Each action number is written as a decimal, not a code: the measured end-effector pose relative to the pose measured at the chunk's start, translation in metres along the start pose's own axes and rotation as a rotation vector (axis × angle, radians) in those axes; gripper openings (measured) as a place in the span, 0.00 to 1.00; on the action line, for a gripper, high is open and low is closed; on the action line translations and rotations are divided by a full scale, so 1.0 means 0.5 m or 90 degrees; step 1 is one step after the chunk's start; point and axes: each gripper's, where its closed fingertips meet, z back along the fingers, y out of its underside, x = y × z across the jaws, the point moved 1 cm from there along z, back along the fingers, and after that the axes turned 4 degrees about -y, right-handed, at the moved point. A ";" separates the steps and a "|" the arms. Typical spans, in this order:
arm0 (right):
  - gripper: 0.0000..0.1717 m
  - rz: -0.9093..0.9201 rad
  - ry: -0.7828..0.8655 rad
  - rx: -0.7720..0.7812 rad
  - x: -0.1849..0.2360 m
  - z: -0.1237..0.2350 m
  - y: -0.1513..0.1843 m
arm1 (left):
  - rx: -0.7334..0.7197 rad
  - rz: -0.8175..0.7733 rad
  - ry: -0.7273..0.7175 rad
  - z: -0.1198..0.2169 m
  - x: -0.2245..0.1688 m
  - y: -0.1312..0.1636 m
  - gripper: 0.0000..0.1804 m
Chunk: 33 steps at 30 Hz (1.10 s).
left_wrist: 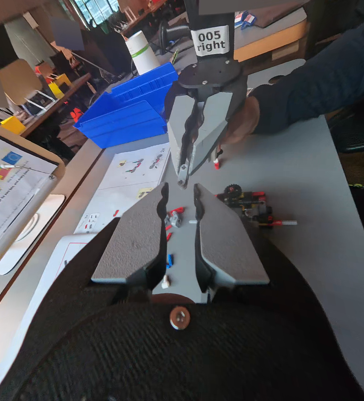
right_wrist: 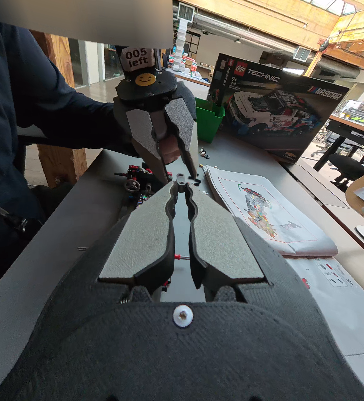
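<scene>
Right wrist view, frame centre: your right gripper (right_wrist: 181,188) is clamped on a small grey two-hole beam (right_wrist: 180,181), its free end poking out toward your left gripper (right_wrist: 177,173), whose fingers stand apart with nothing between them. Partly built black-and-red model (right_wrist: 141,181) sits centre left, instruction booklet (right_wrist: 263,208) centre right, loose red pins (left_wrist: 177,210) on the grey table (left_wrist: 285,271) crowding below.

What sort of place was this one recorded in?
Probably a shared workshop or makerspace. A grey table carries loose building-toy parts, an open instruction booklet and the set's box; more worktables, a blue parts bin and exposed ceiling beams lie beyond.
</scene>
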 end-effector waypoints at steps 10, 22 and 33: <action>0.02 0.001 -0.022 0.018 0.012 -0.005 0.008 | 0.035 0.009 0.034 -0.007 -0.012 0.015 0.03; 0.03 0.016 -0.014 0.064 0.015 -0.012 0.024 | 0.103 0.001 0.036 -0.010 -0.016 0.031 0.02; 0.03 0.005 -0.016 0.087 0.013 -0.015 0.041 | 0.120 0.004 0.038 -0.015 -0.015 0.048 0.03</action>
